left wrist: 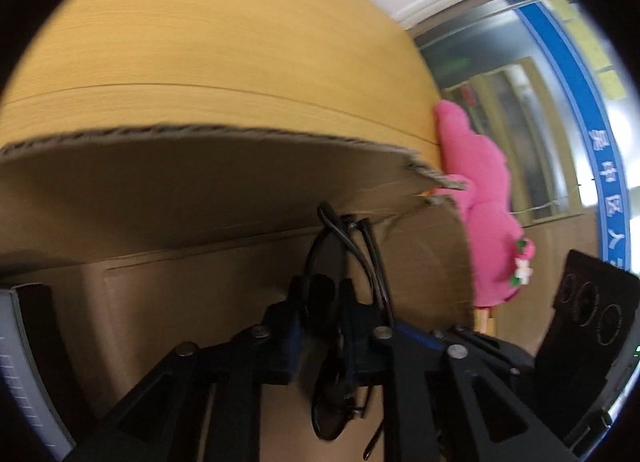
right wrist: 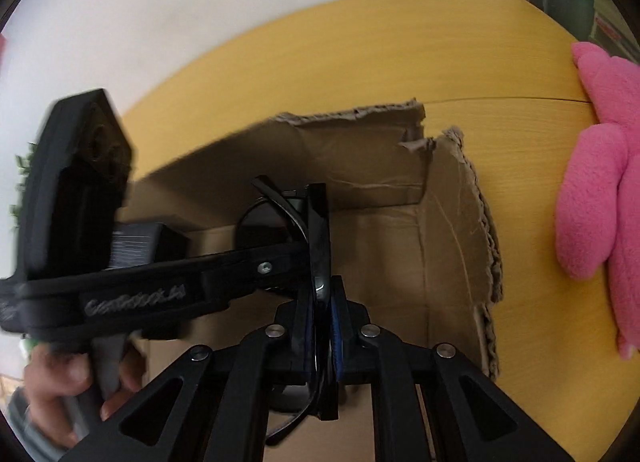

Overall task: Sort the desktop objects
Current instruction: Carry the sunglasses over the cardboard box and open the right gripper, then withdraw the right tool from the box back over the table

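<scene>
A pair of black sunglasses (right wrist: 318,222), folded, hangs over an open cardboard box (right wrist: 452,230). My right gripper (right wrist: 322,290) is shut on its front frame, blue pads tight on both sides. My left gripper (right wrist: 296,258) reaches in from the left to the same sunglasses, a hand (right wrist: 60,382) on its handle. In the left wrist view the sunglasses (left wrist: 328,402) sit between the fingers of the left gripper (left wrist: 326,290), whose jaws stand slightly apart and open. The box wall (left wrist: 200,190) rises just beyond.
The box stands on a yellow wooden desk (right wrist: 400,42) by a white wall. A pink plush toy (right wrist: 600,190) lies on the desk right of the box, also visible as the plush toy (left wrist: 480,166). A dark packet (right wrist: 148,242) lies inside the box at its left.
</scene>
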Motion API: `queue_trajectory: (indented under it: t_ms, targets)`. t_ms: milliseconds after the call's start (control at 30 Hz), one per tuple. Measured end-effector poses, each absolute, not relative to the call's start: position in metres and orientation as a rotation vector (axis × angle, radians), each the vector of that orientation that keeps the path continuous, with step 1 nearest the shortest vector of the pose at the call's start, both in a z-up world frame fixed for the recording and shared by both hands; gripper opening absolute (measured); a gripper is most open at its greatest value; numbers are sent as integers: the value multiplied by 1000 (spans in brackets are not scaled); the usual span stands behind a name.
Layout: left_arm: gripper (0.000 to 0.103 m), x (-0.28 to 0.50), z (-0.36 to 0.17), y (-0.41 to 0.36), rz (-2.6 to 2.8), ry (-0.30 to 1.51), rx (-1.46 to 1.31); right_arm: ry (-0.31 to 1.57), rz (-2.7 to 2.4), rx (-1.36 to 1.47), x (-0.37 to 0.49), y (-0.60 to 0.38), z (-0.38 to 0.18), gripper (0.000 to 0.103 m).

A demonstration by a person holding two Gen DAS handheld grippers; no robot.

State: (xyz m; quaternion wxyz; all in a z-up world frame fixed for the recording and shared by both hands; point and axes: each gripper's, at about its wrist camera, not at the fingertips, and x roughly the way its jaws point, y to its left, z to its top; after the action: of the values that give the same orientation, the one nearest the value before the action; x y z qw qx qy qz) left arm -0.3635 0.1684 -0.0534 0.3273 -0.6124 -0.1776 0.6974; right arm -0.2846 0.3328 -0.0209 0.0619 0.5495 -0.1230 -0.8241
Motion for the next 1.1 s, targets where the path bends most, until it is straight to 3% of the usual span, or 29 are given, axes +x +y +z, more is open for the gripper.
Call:
queue_trajectory:
  t_ms: [333, 433, 600, 667, 767, 900, 1100]
  targets:
    - [23, -350, -32, 151, 1910, -391, -1597, -216, -2618, 1736, -291, 323, -24, 10]
    - [23, -336, -8, 143, 1975, -317, -1558, -283, -2607, 1693, -283, 324, -18, 13]
    - [26, -294, 59, 119, 2100, -220, -1382, -303, -2622, 1529, -245, 323, 26, 77]
    - [39, -260, 97, 100, 2221, -140, -1259, -312, -2658, 1409, -215, 325, 56, 91]
    - [61, -205, 141, 70, 2435, -78, -1103, -371, -2641, 1281, -175, 328, 90, 94]
    - [69, -122, 168, 22, 2620, -7, -959, -279, -2635, 1165, -97, 332, 107, 101]
    - [78, 4, 156, -37, 2864, 48, -825, -52, -2806, 997, 15, 283, 126, 103]
